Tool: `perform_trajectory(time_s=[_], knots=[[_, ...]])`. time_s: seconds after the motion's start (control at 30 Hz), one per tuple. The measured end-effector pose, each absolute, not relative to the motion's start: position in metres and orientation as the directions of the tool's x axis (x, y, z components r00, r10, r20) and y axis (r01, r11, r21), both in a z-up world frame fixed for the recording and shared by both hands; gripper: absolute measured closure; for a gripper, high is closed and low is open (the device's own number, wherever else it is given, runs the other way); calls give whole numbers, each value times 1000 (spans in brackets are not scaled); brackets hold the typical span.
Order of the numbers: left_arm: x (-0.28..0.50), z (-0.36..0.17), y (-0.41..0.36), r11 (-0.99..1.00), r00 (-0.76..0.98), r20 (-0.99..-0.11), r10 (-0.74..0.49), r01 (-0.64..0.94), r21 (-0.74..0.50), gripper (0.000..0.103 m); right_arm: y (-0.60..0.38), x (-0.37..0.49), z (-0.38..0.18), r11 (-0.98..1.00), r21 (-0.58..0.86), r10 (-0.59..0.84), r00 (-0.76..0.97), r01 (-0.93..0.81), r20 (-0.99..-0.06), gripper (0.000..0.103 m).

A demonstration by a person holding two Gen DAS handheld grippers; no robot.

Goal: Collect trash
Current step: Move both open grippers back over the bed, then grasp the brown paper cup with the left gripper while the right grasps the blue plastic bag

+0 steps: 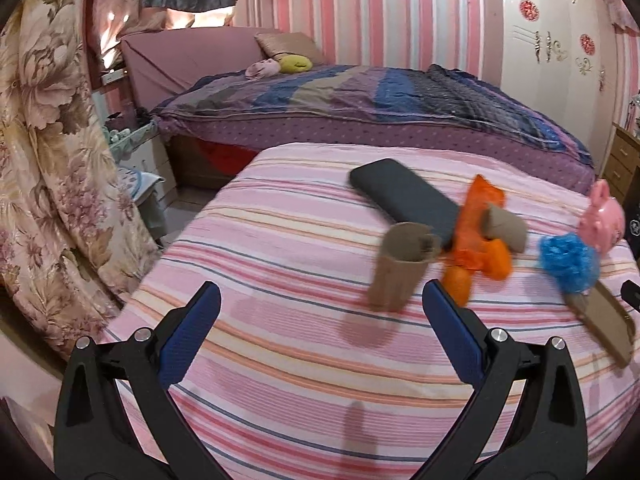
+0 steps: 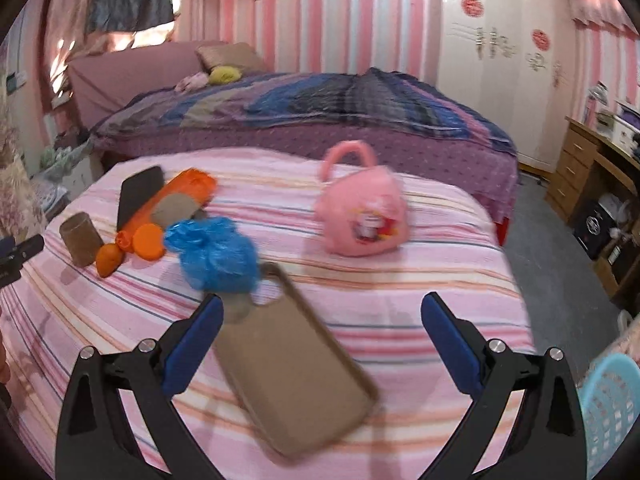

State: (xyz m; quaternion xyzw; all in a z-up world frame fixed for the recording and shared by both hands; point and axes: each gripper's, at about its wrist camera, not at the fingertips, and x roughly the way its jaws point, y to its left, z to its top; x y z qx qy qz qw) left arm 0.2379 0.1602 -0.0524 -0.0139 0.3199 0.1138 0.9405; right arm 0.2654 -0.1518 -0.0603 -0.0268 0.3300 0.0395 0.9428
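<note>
Both grippers hover wide apart and empty over the pink striped bed [image 1: 280, 360]. From the left gripper [image 1: 320, 304], an upright brown cardboard tube [image 1: 400, 268] stands at one o'clock, crumpled orange plastic wrapper [image 1: 480, 240] beyond. From the right gripper [image 2: 320, 312], a crumpled blue plastic bag [image 2: 214, 254] lies at eleven o'clock, touching a tan phone case [image 2: 296, 372].

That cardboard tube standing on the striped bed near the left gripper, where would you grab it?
Probably around the middle of its round wall, from the near side. The cardboard tube stands roughly upright with its open end up, just ahead and right of the open left gripper. Its fingers spread wider than the tube, so they could close on opposite sides without touching the orange plastic bag behind.
</note>
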Motion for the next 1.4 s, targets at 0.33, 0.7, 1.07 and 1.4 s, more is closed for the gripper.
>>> perform_trajectory(time_s=[0.33,0.7,1.07,1.4], knots=[[253,-67,178,972,739,-648,186,-234,12,6,-95,307,-72,976,-85,96,748,-200,-656,7],[271,-69,158,987,744,-658,113,-161,-12,6,-91,315,-81,962,-27,183,715,-272,-674,72],[289,-78,132,998,747,-665,18,-55,-35,34,-121,262,-67,973,-66,129,760,-221,-637,75],[276,-66,129,998,748,-662,45,-61,-1,68,-156,247,-63,978,-73,109,780,-195,-617,75]])
